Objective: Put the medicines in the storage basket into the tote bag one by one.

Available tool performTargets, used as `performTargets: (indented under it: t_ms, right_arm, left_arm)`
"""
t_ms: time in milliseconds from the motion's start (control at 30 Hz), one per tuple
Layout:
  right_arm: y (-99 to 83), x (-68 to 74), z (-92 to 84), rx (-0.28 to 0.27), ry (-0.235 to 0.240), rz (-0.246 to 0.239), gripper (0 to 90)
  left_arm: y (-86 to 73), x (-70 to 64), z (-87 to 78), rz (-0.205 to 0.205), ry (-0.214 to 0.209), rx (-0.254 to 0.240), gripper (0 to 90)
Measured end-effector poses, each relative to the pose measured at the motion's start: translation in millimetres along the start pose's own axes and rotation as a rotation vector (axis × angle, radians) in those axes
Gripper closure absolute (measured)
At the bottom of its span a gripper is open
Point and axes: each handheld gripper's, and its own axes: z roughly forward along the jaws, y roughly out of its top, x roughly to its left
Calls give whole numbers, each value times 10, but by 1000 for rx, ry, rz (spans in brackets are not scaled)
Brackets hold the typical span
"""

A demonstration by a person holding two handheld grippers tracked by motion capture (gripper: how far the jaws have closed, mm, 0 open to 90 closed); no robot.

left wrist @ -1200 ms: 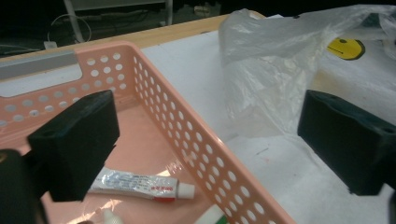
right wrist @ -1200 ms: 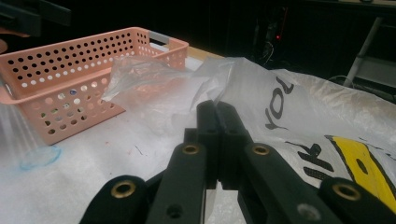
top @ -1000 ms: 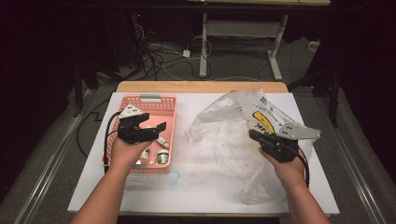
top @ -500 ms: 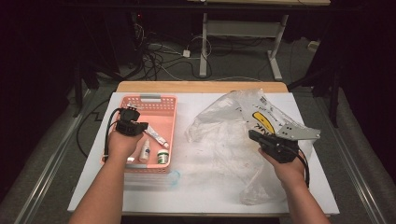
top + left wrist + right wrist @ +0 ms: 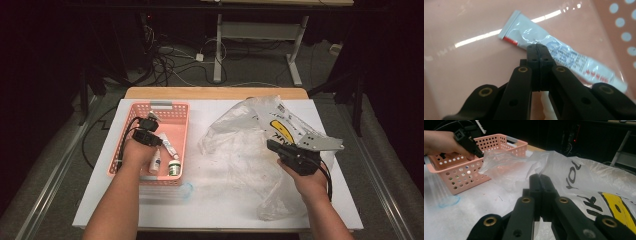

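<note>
High view: the left gripper [image 5: 152, 131] has dropped from above the pink basket [image 5: 131, 111] down into it, and its jaws have just been closing. It now points down at the basket floor beside a white tube [image 5: 169, 147] and two small bottles [image 5: 174, 167]. On the right, the right gripper [image 5: 280, 148] has not moved; it rests at the near right edge of the clear plastic bag [image 5: 240, 150], which lies spread on the white table [image 5: 200, 210].

Left gripper view: the jaws are pressed together, tips meeting right over the middle of the tube [image 5: 564, 58], which lies flat on the basket floor. Whether any of the tube is pinched between the tips I cannot tell; a white piece shows low between the jaws.

Right gripper view: the right gripper's jaws [image 5: 541, 182] are pressed together at the crumpled bag [image 5: 514, 167]; whether they hold the film I cannot tell. The basket [image 5: 461, 172] stands far left, the left gripper [image 5: 467, 142] dipping into it.

My reading: a pick from the basket has just begun, probably bound for the bag.
</note>
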Motion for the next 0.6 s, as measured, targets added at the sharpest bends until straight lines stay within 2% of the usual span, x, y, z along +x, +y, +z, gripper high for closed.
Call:
performTargets:
  t_ms: [67,333,467,600]
  right_arm:
    - [-2,-2,1,1,0,-1,900]
    - [-4,-21,-12,-4,-2,3,900]
    - [-15,-28,-18,-1,-3,4,900]
    - [-18,-6,-18,5,-2,-1,900]
  left_arm:
    - [33,-6,21,1,-1,-5,880]
    - [280,-162,145,60,-18,-32,880]
    - [279,-194,90,67,-13,-59,879]
    - [204,-163,-41,79,-1,-87,878]
